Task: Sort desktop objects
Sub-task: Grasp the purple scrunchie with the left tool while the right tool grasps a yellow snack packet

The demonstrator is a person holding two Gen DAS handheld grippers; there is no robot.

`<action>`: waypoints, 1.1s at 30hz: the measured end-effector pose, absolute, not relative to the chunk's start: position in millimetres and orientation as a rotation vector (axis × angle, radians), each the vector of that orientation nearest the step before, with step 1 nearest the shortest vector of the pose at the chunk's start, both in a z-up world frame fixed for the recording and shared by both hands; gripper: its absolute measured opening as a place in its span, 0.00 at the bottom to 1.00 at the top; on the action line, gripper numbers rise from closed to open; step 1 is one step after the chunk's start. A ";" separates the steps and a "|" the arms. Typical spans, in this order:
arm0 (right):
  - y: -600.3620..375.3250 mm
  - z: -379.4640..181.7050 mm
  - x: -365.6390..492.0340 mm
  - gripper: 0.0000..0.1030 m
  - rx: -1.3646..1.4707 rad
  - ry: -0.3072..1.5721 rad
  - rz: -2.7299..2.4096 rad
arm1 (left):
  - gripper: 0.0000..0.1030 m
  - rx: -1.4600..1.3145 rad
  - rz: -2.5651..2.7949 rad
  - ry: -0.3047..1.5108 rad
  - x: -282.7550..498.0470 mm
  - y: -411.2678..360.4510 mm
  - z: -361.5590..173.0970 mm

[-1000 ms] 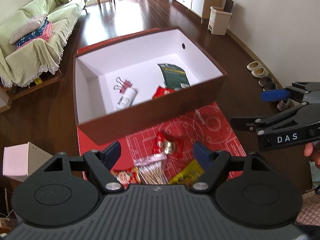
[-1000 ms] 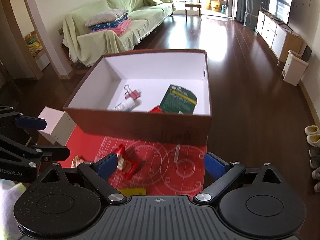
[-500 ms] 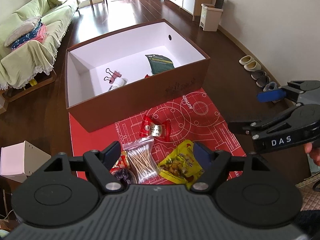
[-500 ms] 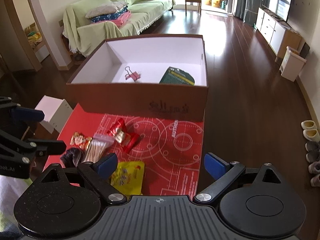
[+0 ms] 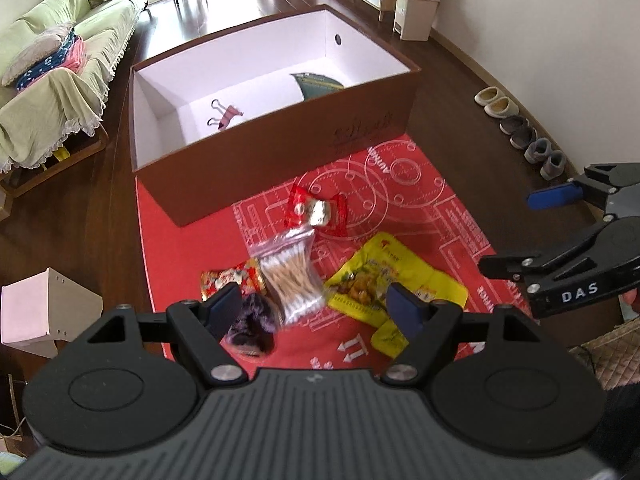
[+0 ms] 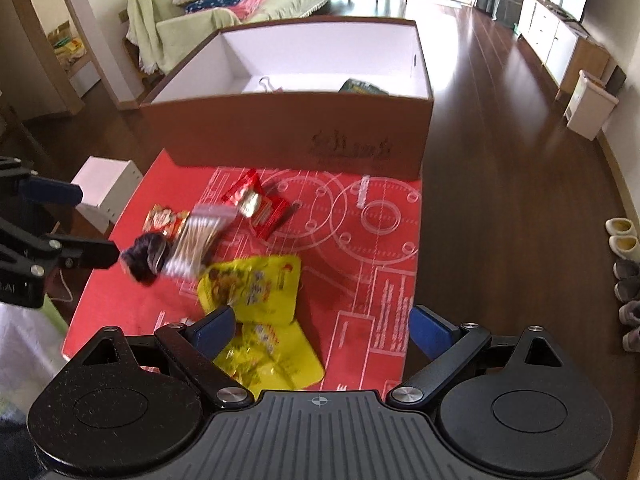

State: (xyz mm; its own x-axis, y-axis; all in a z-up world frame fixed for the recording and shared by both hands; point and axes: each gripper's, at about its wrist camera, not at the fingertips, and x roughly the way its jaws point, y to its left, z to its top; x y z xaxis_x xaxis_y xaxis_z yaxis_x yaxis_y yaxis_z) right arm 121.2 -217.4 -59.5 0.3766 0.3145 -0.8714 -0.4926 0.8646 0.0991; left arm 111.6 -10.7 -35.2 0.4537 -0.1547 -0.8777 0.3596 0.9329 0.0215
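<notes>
The left gripper [image 5: 314,306] and right gripper [image 6: 320,328] hang empty, jaws apart, above the red mat [image 5: 452,216]. The box [image 5: 280,152] holds a binder clip [image 5: 226,114] and green packet [image 5: 318,84]; 5 items remain, cotton swabs [image 5: 294,272] and yellow packet [image 6: 252,284] nearest.

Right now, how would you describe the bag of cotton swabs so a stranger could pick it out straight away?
Start at the big brown box on the red mat. In front of it lies a loose cluster of packets, and the bag of cotton swabs is in the middle. It is the only clear bag, showing pale sticks, among red and yellow wrappers.
</notes>
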 end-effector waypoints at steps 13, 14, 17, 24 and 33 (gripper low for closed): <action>-195.9 -96.1 103.2 0.93 -0.193 1.193 0.661 | 0.74 0.205 -0.291 1.152 91.0 21.0 -66.3; -193.1 -100.0 103.3 0.93 -0.193 1.201 0.676 | 0.74 0.202 -0.288 1.155 90.7 22.7 -67.4; -186.8 -110.7 103.6 0.93 -0.205 1.206 0.702 | 0.74 0.191 -0.278 1.167 90.1 28.3 -70.5; -179.6 -130.0 109.1 0.95 -0.197 1.174 0.708 | 0.74 0.172 -0.255 1.199 91.4 39.3 -81.3; -162.4 -152.4 107.1 1.00 -0.322 1.128 0.731 | 0.74 0.166 -0.251 1.227 95.4 44.3 -92.0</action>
State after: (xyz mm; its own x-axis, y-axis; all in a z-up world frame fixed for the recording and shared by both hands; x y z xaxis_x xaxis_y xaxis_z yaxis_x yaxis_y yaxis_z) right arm 107.1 -162.4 -152.4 0.2311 0.3650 -0.9019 -0.6741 0.7285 0.1221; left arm 95.4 44.3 -92.0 0.3143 -0.1007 -0.9439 0.2782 0.9605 -0.0099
